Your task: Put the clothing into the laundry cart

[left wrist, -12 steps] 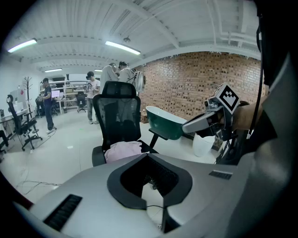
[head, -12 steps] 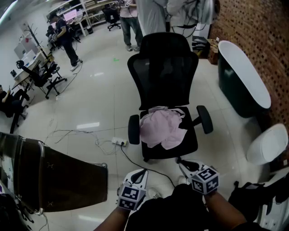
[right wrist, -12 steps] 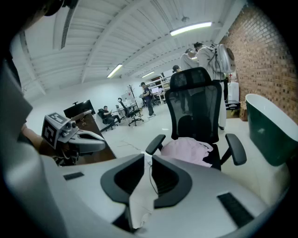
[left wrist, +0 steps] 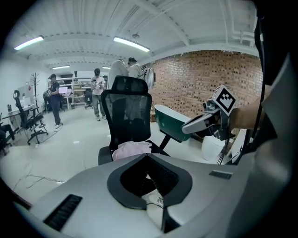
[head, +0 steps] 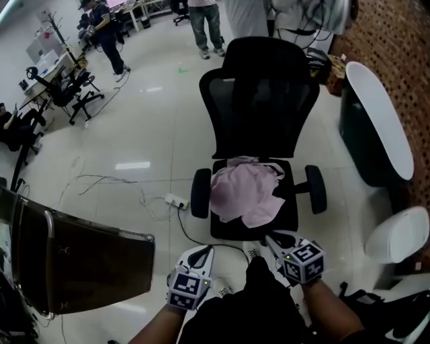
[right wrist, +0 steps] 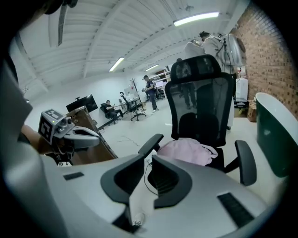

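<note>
A crumpled pink piece of clothing (head: 242, 191) (left wrist: 132, 149) (right wrist: 186, 151) lies on the seat of a black office chair (head: 262, 101). The laundry cart (head: 80, 259), dark brown fabric on a metal frame, stands at the lower left. My left gripper (head: 203, 254) (left wrist: 148, 155) is held low, short of the chair, jaws shut and empty. My right gripper (head: 270, 239) (right wrist: 148, 158) hovers just before the seat's front edge. A narrow slit shows between its jaws, with nothing in it. Neither gripper touches the clothing.
A dark green bathtub (head: 376, 114) with a white rim runs along the brick wall on the right, with a white fixture (head: 400, 235) nearer to me. A power strip (head: 176, 200) and cables lie on the floor left of the chair. People (head: 205, 20) stand behind it.
The view has shifted closer to the chair; chair and clothing now sit a little further right. Both grippers stay low in front of the seat, jaws unchanged.
</note>
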A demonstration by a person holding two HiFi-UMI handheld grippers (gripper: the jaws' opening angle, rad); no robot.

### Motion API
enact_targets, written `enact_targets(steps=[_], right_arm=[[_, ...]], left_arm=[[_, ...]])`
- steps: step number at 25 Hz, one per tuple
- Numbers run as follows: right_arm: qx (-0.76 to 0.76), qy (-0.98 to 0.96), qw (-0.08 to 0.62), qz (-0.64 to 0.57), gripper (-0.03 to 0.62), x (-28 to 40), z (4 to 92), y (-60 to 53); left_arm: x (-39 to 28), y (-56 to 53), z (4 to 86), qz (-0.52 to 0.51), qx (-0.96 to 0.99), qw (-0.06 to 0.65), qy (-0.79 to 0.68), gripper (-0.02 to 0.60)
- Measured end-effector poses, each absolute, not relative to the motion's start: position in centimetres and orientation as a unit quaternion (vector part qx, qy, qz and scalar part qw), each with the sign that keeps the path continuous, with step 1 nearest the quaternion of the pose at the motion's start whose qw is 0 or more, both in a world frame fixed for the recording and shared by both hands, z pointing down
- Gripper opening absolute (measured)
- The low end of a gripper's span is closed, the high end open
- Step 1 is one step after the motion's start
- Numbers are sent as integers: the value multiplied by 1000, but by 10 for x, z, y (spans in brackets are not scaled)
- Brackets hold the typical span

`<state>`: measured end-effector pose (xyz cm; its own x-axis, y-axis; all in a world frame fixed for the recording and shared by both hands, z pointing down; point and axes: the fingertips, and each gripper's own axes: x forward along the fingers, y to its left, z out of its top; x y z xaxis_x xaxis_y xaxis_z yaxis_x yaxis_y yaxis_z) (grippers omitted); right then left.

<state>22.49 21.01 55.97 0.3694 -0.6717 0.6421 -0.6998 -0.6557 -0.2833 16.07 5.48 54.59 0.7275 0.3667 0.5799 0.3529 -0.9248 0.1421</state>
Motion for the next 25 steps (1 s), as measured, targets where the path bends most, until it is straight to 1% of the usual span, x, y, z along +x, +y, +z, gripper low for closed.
enact_targets(steps=[6, 11, 15, 17, 19, 20, 23, 24, 25], right_arm=[[800, -435, 24, 412, 71, 302, 600, 209], [770, -458, 16, 443, 72, 345, 641, 200], [765, -462, 12, 447, 77, 374, 675, 197], [765, -463, 11, 448, 107, 391, 691, 193], [766, -459, 14, 450, 175, 411, 708, 190], [768, -456, 20, 450, 221, 421, 717, 188], [770, -448, 44, 452, 313, 449, 748, 181], [769, -446, 51, 455, 357, 458, 759, 179], [767, -445, 56, 459, 379, 466, 771, 176]], left_arm=[[218, 53, 573, 333, 931, 23, 151, -2], [261, 57, 610, 360, 924, 41, 124, -2], [276, 63, 636, 374, 920, 46, 109, -2], [284, 65, 644, 383, 916, 50, 106, -2], [293, 67, 651, 392, 913, 53, 103, -2], [297, 67, 654, 395, 912, 53, 102, -2], [309, 66, 669, 403, 909, 54, 96, -2], [313, 65, 674, 405, 908, 58, 93, -2], [317, 64, 679, 406, 908, 62, 89, -2]])
